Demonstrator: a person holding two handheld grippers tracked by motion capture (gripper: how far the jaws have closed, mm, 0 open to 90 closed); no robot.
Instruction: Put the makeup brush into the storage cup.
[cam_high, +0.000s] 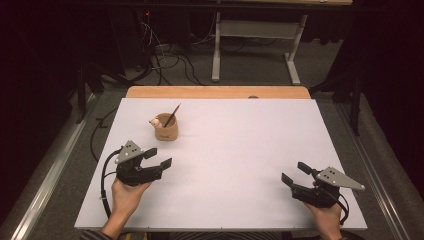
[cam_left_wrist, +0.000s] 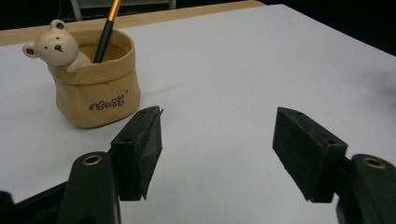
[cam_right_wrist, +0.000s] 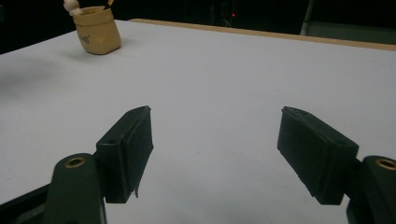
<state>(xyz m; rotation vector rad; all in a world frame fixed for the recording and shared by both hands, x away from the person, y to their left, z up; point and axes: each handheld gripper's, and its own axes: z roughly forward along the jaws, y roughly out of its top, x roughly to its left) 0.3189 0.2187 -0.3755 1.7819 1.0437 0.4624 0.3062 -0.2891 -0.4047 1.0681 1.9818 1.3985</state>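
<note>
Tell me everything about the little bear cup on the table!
The bear pen holder is a tan pot that looks like ceramic, shaped like a rolled-down paper bag with dark lettering on its front. A cream bear figure peeks over its rim. A pencil leans inside. It stands upright on the white table, near the left tongs, untouched.

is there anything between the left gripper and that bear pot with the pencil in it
Nothing visible. The left gripper sits open, just short of the bear pot, with only bare white table between them. The pencil stands inside the pot.
</note>
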